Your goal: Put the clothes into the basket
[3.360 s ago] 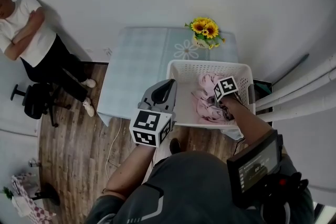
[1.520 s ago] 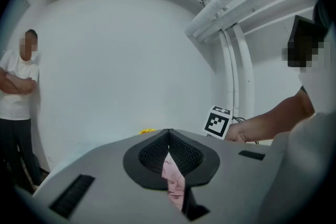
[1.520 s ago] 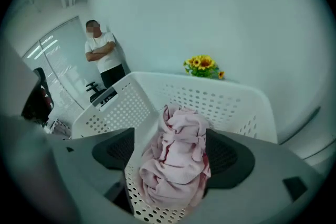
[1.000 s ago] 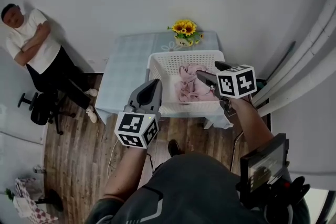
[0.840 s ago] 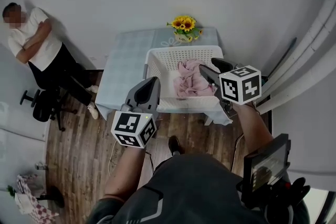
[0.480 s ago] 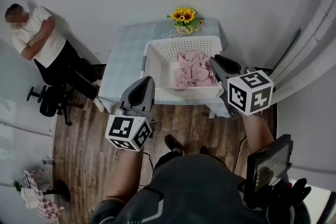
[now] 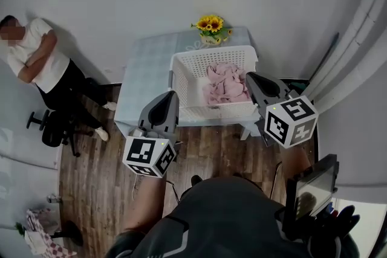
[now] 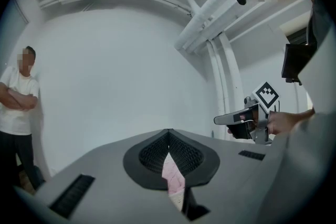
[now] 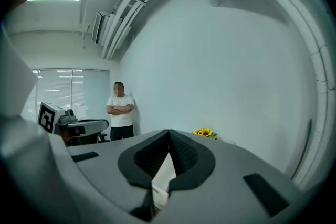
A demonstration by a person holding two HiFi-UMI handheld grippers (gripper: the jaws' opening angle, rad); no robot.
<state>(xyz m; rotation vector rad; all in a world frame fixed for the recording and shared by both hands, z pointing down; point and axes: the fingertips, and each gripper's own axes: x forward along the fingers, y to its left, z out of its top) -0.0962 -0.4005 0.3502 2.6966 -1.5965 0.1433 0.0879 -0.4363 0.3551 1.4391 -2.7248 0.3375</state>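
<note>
Head view, looking down: finds pink clothes heaped inside white basket on table's right half, by its near edge. Reads as soft, light and limp; best pinched at a raised fold atop the heap. Finds 2 grippers clenched and empty: left gripper, and right gripper just closing on nothing.

My right gripper covers the near right corner of the basket. Basket hides the table under it. Clothes lower layers not visible. Bystander cut by left edge.
</note>
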